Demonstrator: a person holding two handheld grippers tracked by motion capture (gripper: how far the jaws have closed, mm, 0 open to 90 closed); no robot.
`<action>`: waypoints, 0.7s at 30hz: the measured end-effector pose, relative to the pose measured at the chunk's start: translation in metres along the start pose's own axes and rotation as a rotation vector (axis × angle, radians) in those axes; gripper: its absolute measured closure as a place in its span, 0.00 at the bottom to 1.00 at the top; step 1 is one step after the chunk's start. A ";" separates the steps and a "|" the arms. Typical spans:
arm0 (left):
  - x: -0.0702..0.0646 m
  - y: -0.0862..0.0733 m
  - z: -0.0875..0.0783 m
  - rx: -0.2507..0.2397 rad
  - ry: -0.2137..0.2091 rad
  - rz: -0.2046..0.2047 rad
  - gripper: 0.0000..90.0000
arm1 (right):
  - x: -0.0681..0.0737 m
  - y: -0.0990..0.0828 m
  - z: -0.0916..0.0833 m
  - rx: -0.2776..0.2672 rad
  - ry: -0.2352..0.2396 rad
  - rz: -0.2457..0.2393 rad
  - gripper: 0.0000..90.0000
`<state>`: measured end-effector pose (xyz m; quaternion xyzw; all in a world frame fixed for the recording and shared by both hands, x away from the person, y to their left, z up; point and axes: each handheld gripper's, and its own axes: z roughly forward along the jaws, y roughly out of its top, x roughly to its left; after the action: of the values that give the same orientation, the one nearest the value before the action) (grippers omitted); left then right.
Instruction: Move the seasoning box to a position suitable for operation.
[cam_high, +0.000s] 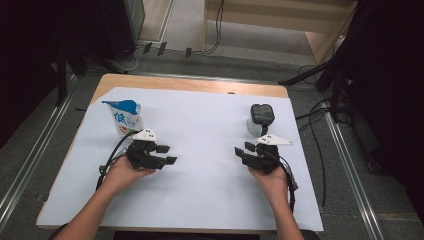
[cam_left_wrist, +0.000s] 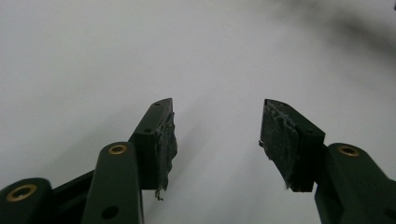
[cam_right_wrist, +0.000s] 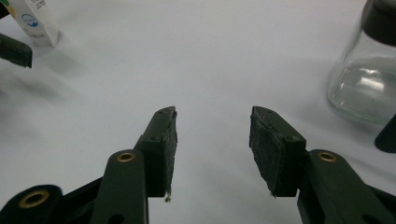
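Left tool (cam_high: 167, 154), jaws apart and empty, sits just right of my pouch (cam_high: 126, 118); right tool (cam_high: 243, 149), likewise gaping, sits farther off.

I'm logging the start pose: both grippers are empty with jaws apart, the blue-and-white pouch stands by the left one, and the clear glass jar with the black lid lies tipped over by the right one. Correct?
Not quite. The clear glass jar with the black lid stands upright, as the high view shows. The rest holds: the left gripper and the right gripper are empty with jaws apart, and the blue-and-white pouch stands by the left one.
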<state>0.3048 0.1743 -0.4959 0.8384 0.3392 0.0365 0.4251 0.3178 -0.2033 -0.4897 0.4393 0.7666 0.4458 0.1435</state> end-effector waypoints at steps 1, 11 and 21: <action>-0.001 -0.001 0.000 -0.008 -0.008 0.006 0.50 | -0.001 0.000 0.001 0.003 -0.001 0.000 0.59; 0.002 0.003 -0.003 -0.030 -0.066 -0.092 0.47 | -0.005 -0.005 0.001 -0.003 -0.014 -0.014 0.58; 0.004 0.002 -0.005 -0.031 -0.015 -0.048 0.46 | -0.010 -0.002 -0.003 -0.033 -0.033 -0.017 0.56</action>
<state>0.3069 0.1790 -0.4920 0.8235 0.3554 0.0252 0.4415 0.3202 -0.2131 -0.4914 0.4377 0.7604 0.4498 0.1669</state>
